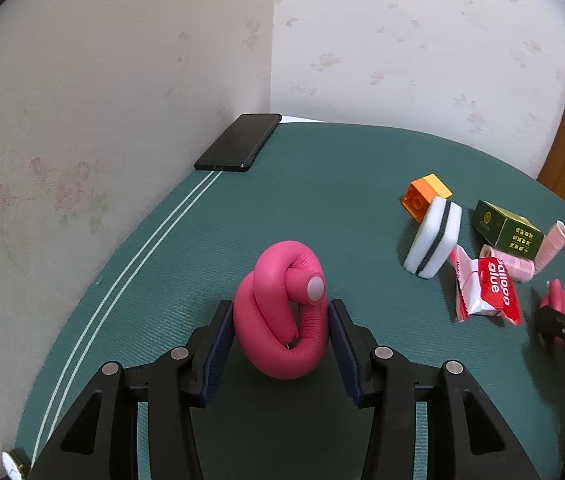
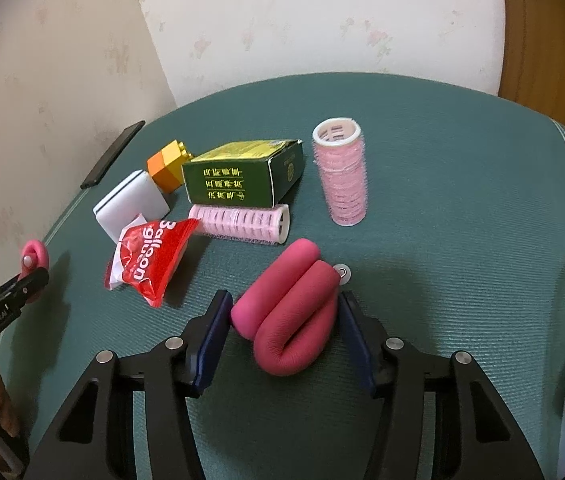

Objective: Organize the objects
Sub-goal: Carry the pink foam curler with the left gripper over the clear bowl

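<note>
Left wrist: my left gripper (image 1: 280, 330) clenches a knotted pink foam rod (image 1: 282, 312) on the mat (image 1: 322, 184); soft and light, it is best squeezed across the coil. A phone (image 1: 238, 142) lies well apart.

Right wrist: my right gripper (image 2: 284, 320) grips a folded foam rod (image 2: 290, 320). Glue packet (image 2: 150, 264), rollers (image 2: 340, 172), box (image 2: 242, 176) crowd just beyond.

I see a green-matted bench (image 2: 442, 168). On it lie a phone (image 1: 238, 142), green box (image 2: 242, 174), sponge (image 2: 130, 204), orange block (image 2: 168, 166), glue packet (image 2: 150, 260) and pink rollers (image 2: 340, 172).
</note>
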The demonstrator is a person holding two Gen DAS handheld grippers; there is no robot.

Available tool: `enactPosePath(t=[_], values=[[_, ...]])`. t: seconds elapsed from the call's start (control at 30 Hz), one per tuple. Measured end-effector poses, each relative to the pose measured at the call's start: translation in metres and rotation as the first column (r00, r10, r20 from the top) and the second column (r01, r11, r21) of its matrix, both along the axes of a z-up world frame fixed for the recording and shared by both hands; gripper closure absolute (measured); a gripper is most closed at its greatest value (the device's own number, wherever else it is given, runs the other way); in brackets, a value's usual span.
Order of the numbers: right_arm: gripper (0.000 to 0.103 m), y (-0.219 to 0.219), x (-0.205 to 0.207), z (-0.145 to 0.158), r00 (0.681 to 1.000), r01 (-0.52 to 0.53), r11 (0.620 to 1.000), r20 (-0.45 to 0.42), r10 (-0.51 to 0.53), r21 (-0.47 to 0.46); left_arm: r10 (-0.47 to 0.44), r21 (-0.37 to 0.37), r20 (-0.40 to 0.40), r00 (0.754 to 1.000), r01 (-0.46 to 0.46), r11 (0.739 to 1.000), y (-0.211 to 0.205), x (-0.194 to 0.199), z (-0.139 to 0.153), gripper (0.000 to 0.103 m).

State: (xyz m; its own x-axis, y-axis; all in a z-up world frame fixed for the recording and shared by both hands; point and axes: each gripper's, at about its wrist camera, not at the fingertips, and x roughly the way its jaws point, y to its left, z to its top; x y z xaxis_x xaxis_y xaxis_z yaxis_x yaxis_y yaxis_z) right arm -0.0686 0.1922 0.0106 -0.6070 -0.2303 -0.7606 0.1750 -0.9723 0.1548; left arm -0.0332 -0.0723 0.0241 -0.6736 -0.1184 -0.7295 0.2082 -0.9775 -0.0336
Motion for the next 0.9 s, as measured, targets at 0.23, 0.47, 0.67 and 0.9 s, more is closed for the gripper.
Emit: enactPosePath(t=[0.23,0.47,0.67,0.9], values=[[0.048,0.002,0.009,0.007,0.999,0.021,1.000,-0.034,-0.022,-0.010,0.008,-0.020,-0.026,1.000,-0.008,1.000,0.005,0.007,0.005,0.053],[0.048,0.007,0.018,0.011,0.998,0.029,1.000,-0.061,-0.029,-0.011,-0.018,-0.009,-0.035,0.999,0.017,1.000,0.021,0.016,0.007,0.053],[0.048,0.011,0.029,0.015,0.996,0.030,0.999,-0.086,-0.031,-0.010,-0.057,-0.010,-0.042,0.997,0.057,0.998,0.040,0.021,0.008,0.053],[0.048,0.017,0.041,0.019,0.994,0.033,0.999,-0.104,-0.035,-0.020,-0.103,-0.015,-0.041,0.994,0.102,0.995,0.064,0.027,0.010,0.053]])
